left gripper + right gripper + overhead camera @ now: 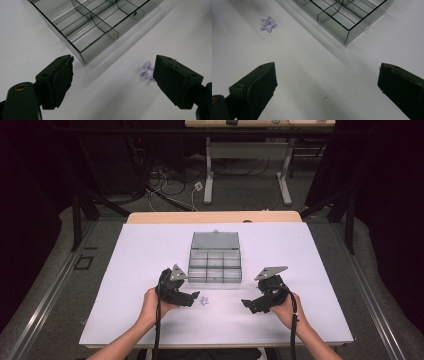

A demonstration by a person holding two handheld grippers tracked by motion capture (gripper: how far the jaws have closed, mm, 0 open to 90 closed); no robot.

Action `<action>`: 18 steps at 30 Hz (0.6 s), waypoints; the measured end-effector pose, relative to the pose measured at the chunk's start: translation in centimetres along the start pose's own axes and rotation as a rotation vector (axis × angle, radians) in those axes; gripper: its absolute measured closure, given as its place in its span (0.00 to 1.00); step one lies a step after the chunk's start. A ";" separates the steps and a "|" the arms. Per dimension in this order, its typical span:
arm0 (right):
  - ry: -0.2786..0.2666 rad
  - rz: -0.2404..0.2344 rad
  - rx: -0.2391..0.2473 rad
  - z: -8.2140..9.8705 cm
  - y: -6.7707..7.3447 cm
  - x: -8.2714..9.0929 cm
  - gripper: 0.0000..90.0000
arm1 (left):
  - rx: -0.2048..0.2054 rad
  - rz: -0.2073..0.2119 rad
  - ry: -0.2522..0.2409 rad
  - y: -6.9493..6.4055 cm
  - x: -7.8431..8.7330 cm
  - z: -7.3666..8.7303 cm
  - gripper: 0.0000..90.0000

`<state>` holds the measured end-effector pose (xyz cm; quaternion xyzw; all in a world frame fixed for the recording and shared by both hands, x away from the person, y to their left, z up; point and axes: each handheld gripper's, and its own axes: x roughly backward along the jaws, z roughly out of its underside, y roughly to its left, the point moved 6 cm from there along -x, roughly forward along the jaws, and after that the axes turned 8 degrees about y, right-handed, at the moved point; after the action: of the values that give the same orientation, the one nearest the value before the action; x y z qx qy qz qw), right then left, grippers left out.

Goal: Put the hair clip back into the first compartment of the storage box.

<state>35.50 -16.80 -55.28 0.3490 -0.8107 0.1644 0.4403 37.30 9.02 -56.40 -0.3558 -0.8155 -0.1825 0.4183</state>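
Observation:
A small lilac star-shaped piece (203, 301) lies flat on the white table in front of a clear grey compartment box (215, 265). My left gripper (192, 299) is low over the table just left of the star, jaws open. In the left gripper view the star (147, 70) sits against the inner tip of the right-hand jaw, partly hidden by it, and nothing is pressed between the pads of my gripper (113, 60). My right gripper (248, 305) rests open to the right, nothing between its fingers. From the right gripper view the star (268, 24) lies far off at the upper left.
The box has several empty compartments (100, 48) and its lid (215, 240) stands open at the back. Its front corner (357, 32) is near both grippers. The white table top (140, 270) spreads wide on either side; beyond it are a floor with cables and another table's legs.

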 end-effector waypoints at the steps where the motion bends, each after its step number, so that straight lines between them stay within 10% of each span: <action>1: 0.000 0.000 0.000 0.0 0.0 0.0 0.02 | -0.001 0.008 0.001 -0.1 -0.1 0.0 0.22; 18: -0.006 0.005 -0.004 0.0 -0.1 0.0 0.03 | -0.023 0.151 0.042 -2.5 -1.9 0.2 0.67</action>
<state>35.59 -16.91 -55.34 0.3466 -0.8134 0.1629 0.4379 36.12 6.64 -58.05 -0.4171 -0.7753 -0.1673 0.4439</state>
